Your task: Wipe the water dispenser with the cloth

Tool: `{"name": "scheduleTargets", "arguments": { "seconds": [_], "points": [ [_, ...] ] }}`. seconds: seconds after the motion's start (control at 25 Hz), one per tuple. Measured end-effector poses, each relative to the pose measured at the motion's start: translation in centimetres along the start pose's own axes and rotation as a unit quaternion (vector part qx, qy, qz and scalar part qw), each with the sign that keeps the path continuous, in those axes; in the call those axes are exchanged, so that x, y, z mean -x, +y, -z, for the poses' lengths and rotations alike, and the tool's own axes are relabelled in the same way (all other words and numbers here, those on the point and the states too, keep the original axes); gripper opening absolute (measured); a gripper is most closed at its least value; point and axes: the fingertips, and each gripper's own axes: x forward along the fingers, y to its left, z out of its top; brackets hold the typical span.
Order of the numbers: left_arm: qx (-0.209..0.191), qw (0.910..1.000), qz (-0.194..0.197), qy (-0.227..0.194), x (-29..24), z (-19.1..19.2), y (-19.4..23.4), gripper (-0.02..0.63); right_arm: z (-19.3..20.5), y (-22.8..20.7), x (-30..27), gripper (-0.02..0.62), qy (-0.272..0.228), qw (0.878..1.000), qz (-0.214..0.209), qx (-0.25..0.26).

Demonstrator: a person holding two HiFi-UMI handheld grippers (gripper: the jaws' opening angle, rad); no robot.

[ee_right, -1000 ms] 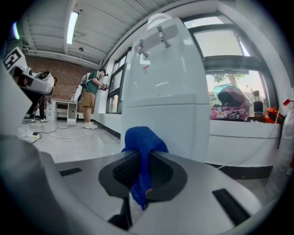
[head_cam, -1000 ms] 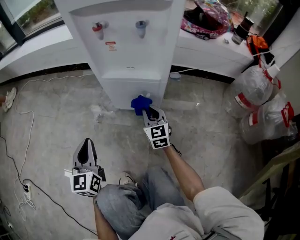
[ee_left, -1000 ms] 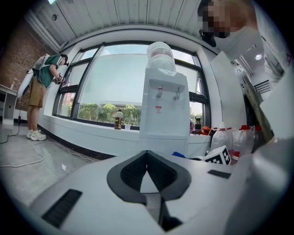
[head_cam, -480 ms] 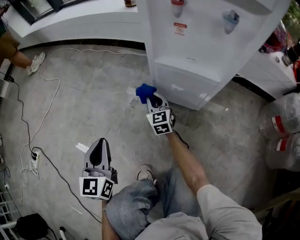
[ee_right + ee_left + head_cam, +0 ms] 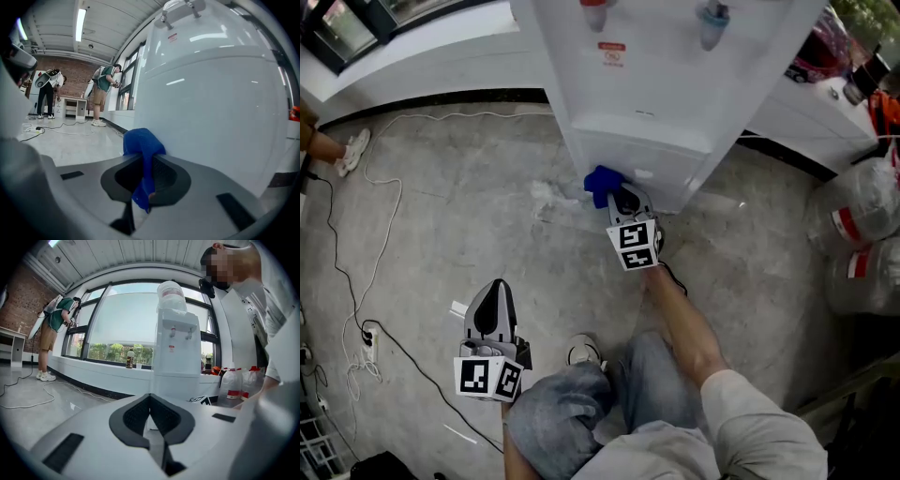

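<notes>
Left claw: we hold it low over the floor by our knee; jaws pressed together, nothing between them; it idles as it did a moment ago.
Blue cloth: pinched in the right claw; its bunched end touches the foot of the dispenser's lower panel.
Right claw: clamped on the cloth; half a second ago it sat just off the cabinet's left corner, now it is back against the panel.
Water dispenser: white; we judge a wiping pass along its base is under way; the panel above looks still to do.
</notes>
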Motion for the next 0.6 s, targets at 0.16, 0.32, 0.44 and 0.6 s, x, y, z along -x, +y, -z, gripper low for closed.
{"name": "scheduleTargets", "arguments": {
  "seconds": [0.16, 0.32, 0.44, 0.6],
  "points": [
    [-0.001, 0.9996, 0.027, 0.001, -1.5, 0.0, -2.4, 0.012, 1.6, -4.5, 4.2, 0.041, 0.011, 0.999, 0.037, 0.000],
    [-0.001, 0.9982, 0.059, -0.008, -2.6, -0.5, -4.5, 0.012, 3.8, -10.0, 8.6, 0.041, 0.027, 0.996, 0.082, -0.002],
    [0.004, 0.9979, 0.063, -0.011, -3.2, -0.7, -5.1, 0.012, 5.0, -13.8, 11.6, 0.041, 0.036, 0.992, 0.118, -0.004],
    [-0.004, 0.9970, 0.077, -0.007, -3.9, -0.4, -6.1, 0.012, 6.4, -16.8, 14.9, 0.041, 0.046, 0.988, 0.150, -0.013]
  ]
}}
